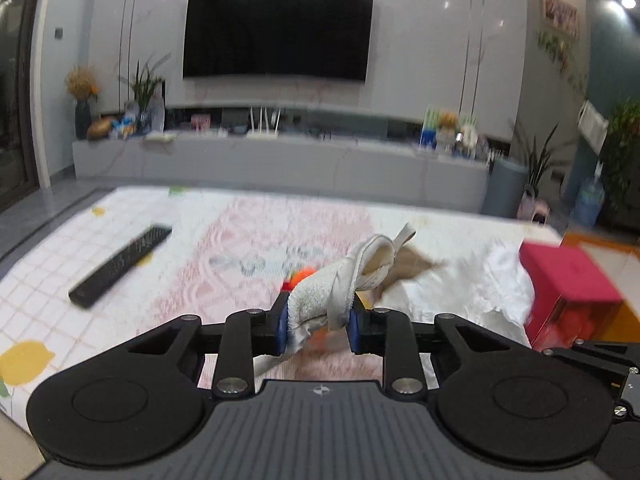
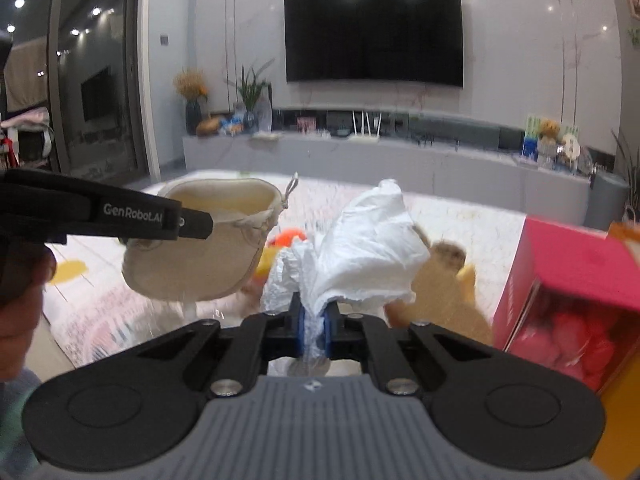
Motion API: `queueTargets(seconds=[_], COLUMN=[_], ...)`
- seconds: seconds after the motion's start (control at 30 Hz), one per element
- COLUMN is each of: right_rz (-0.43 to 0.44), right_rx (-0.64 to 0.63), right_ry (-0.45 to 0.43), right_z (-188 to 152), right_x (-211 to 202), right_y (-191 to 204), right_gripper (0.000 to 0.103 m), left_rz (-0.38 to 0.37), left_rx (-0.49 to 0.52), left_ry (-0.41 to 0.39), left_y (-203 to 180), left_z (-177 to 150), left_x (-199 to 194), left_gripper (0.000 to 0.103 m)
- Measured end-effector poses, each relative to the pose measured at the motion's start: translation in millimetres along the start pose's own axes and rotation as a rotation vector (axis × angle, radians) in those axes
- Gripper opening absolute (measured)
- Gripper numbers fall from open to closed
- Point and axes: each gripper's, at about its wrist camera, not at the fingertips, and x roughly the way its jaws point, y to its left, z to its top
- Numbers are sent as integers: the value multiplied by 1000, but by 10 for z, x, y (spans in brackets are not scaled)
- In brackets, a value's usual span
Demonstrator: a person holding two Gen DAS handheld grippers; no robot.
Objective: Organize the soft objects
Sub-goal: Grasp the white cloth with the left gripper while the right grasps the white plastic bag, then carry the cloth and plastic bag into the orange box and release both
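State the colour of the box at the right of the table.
The box is pink-red; the right wrist view shows it best.

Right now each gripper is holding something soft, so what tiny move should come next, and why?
Probably bring the right gripper, shut on the white plastic bag, a little toward the cream pouch. The left gripper pinches the pouch by its rim, and its mouth gapes open beside the bag, so it looks ready to take something soft. That is only my guess.
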Motion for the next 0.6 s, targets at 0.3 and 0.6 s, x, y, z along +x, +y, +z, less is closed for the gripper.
queueTargets(seconds=[0.3, 0.6], right_rz=[47, 9], right_rx=[62, 66], right_ry=[-44, -71], right_z=[224, 284], right_x=[-447, -985], right_y=[-60, -69], right_gripper=[6, 6], left_rz=[-22, -97], left_rx=[-11, 26], left_ry=[-35, -37], left_y=[-105, -338], left_z=[196, 184], left_x=[-404, -785], left_gripper=[30, 30])
